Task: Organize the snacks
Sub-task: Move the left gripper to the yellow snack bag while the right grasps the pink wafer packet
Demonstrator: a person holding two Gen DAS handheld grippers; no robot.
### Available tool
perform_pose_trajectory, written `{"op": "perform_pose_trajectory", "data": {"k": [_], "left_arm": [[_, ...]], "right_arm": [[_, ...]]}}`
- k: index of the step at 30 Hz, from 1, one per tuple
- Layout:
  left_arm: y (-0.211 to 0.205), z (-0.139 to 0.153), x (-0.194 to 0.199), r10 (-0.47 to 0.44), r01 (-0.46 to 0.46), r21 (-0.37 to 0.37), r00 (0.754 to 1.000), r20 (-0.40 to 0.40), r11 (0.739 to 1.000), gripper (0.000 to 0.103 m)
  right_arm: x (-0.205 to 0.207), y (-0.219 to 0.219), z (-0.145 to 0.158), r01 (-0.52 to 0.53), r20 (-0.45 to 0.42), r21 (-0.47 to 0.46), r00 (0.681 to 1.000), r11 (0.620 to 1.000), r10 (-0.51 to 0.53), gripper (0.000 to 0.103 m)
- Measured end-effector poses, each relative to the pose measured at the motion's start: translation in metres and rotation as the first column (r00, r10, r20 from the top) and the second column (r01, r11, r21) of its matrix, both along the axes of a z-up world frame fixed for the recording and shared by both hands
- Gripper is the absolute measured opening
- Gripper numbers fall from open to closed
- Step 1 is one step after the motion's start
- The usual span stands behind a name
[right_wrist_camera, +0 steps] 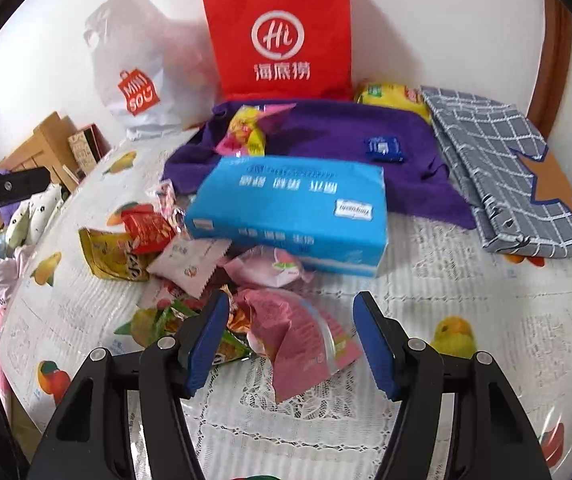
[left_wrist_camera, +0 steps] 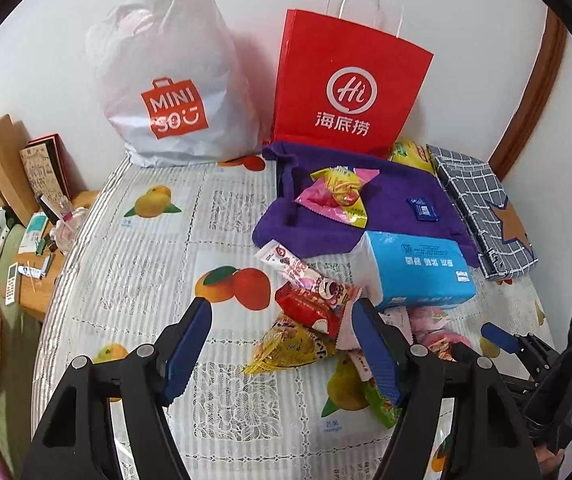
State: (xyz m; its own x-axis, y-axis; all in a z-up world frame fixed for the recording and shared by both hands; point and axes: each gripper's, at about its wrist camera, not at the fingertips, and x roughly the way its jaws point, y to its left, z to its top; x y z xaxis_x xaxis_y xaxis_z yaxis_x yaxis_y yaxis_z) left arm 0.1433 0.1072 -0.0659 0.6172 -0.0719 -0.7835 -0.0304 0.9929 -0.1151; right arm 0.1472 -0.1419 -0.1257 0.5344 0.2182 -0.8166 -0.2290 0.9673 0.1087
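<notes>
A heap of small snack packets (right_wrist_camera: 189,264) lies on the surface (right_wrist_camera: 446,320), a table under a clear lace-patterned cover printed with fruit. It sits in front of a light blue rectangular tissue pack (right_wrist_camera: 290,212) that rests partly on a purple cloth (right_wrist_camera: 326,132). One pink-and-yellow snack packet (left_wrist_camera: 338,194) lies on that cloth. Against the white wall stand a red paper bag with white handles (left_wrist_camera: 350,88) and a white plastic shopping bag (left_wrist_camera: 169,84); a grey checked folded fabric (right_wrist_camera: 498,176) lies at the right. The left gripper (left_wrist_camera: 281,344) is spread, nothing between its blue pads, above a red packet (left_wrist_camera: 310,308). The right gripper (right_wrist_camera: 290,340) is spread too, a crumpled pink wrapper (right_wrist_camera: 298,336) lying between its pads, unpinched
</notes>
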Motion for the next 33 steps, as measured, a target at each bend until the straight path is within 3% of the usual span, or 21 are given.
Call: {"op": "perform_pose_trajectory", "data": {"k": [7, 12, 16, 21, 27, 33], "left_arm": [[0.006, -0.014, 0.008, -0.007, 0.006, -0.019, 1.0, -0.028, 1.0, 0.071], [0.013, -0.024, 0.014, 0.004, -0.005, -0.019, 0.999, -0.052, 1.0, 0.071], [0.02, -0.035, 0.017, 0.022, -0.024, -0.016, 0.997, -0.08, 1.0, 0.071], [0.02, -0.049, 0.018, 0.013, -0.014, -0.012, 0.994, -0.104, 1.0, 0.071], [0.004, -0.069, 0.024, -0.054, 0.051, -0.031, 0.991, -0.12, 0.998, 0.071], [-0.017, -0.093, 0.035, -0.084, 0.087, 0.009, 0.983, -0.162, 0.996, 0.071]], "right_arm": [[0.004, 0.004, -0.019, -0.019, -0.062, -0.003, 0.998, 1.0, 0.019, 0.068], [0.012, 0.009, -0.027, -0.038, -0.059, -0.009, 0.998, 0.999, 0.037, 0.08], [0.017, 0.013, -0.036, -0.072, -0.086, 0.005, 0.994, 0.997, 0.072, 0.08], [0.011, 0.011, -0.028, -0.101, -0.055, 0.007, 0.993, 0.995, 0.102, 0.061], [0.001, -0.016, -0.018, -0.041, -0.038, 0.007, 0.998, 0.999, 0.041, 0.059], [-0.007, -0.053, -0.01, 0.059, -0.017, 0.004, 0.998, 0.998, -0.059, 0.059]]}}
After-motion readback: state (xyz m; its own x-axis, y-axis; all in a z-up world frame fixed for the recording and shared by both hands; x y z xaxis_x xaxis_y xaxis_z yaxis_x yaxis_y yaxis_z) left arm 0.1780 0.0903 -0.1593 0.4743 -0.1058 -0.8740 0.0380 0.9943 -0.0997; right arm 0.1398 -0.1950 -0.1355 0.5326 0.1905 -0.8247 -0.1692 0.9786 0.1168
